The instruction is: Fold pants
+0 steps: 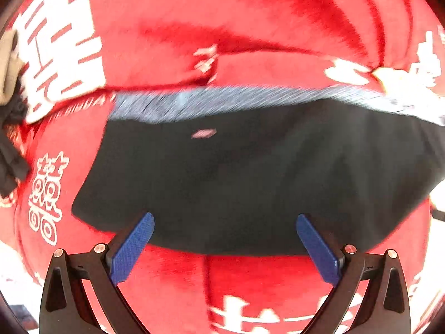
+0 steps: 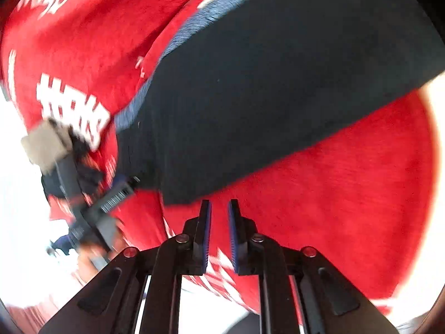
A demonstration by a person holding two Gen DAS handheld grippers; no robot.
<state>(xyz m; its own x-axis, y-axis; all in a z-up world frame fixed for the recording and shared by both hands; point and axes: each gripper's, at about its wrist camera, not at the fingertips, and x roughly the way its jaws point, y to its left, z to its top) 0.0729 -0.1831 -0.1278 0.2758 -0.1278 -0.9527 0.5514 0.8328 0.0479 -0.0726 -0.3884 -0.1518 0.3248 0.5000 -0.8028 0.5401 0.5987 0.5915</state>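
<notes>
The dark navy pants (image 1: 250, 172) lie folded in a flat block on a red blanket (image 1: 167, 41), with a blue-grey band (image 1: 222, 100) along the far edge. My left gripper (image 1: 225, 222) is wide open, its blue pads (image 1: 133, 247) over the near edge of the pants, holding nothing. In the right wrist view the pants (image 2: 264, 89) stretch from centre to upper right. My right gripper (image 2: 219, 208) hovers just in front of their near corner, jaws narrowly apart with nothing between them. The left gripper (image 2: 91, 203) shows blurred at the left.
The red blanket (image 2: 347, 194) has white characters printed on it (image 1: 46, 197). A beige and dark cloth pile (image 1: 8, 83) lies at the left edge. Bright white areas lie beyond the blanket's edges (image 2: 22, 222).
</notes>
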